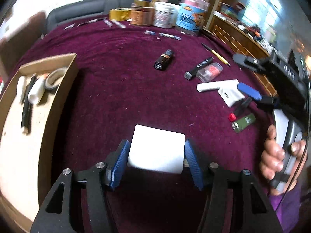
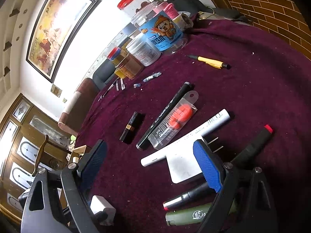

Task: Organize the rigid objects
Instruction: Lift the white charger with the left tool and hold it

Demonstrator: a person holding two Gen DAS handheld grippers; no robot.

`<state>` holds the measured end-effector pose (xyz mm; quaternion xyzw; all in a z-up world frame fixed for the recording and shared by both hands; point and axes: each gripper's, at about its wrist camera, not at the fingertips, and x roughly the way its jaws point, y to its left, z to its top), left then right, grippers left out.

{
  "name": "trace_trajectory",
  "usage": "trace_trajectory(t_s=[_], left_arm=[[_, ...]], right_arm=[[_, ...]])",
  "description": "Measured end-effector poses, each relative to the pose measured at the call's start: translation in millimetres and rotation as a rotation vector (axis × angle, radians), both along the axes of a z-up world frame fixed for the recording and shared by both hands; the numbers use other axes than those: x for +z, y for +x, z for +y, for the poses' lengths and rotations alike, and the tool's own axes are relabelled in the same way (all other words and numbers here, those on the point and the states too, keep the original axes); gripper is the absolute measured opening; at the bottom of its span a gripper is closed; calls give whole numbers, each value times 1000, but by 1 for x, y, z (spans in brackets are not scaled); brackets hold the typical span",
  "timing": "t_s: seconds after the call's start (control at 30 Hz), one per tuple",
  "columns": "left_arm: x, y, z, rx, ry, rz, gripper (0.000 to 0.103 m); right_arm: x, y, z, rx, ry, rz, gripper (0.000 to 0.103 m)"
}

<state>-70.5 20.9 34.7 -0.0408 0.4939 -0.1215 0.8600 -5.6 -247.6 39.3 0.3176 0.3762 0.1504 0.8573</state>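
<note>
A white block-shaped adapter (image 1: 156,151) lies on the maroon cloth (image 1: 116,89), and my left gripper (image 1: 157,162) is shut on it, its blue pads (image 1: 121,161) against both sides. The right wrist view shows this adapter (image 2: 101,205) at lower left. My right gripper (image 2: 150,164) stands open and holds nothing, low over a white marker (image 2: 186,136) and a flat white plug (image 2: 182,167). In the left wrist view the right gripper (image 1: 246,75) is at the right, a hand (image 1: 274,155) on its handle. A black lipstick (image 2: 131,128), a black marker (image 2: 165,116) and a green lighter (image 2: 190,214) lie nearby.
A cardboard box (image 1: 58,116) at the left holds a tape roll (image 1: 55,77), a white tube (image 1: 37,91) and a black pen (image 1: 26,106). Jars (image 1: 165,13) crowd the far edge. A yellow pen (image 2: 210,62), a clear pack (image 2: 175,120) and a red-tipped marker (image 2: 254,141) lie on the cloth.
</note>
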Motion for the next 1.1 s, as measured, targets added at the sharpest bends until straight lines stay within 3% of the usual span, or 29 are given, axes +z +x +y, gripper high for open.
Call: trace_trajectory(t_s=[0.1,0.23,0.37,0.47,0.53,0.73,0.87,1.0,1.1], left_arm=[[-4,0,0,53,-36,51,62],[-13,4,-10,31,100,26,65],[3,3,9,52,192,-23,65],[24,0,28,59,148,-86,66],[29,2,36,78,143,-74,66],[13,-9,40,84,57,65,66],[-17,1,32,58,-99,216,68],[-1,12,22,53,-104,98,68],[-2,35,13,3,-107,85,68]], right_arm=[[0,0,2,4,-5,0,91],[1,0,1,3,-7,0,91],[1,-1,0,-2,4,-1,91],[0,0,2,10,14,1,91],[1,0,4,22,22,-2,91],[1,-1,2,7,19,-3,91],[1,-1,1,5,21,-4,91],[0,-1,2,3,8,-2,91],[-1,-1,2,-2,7,1,91]])
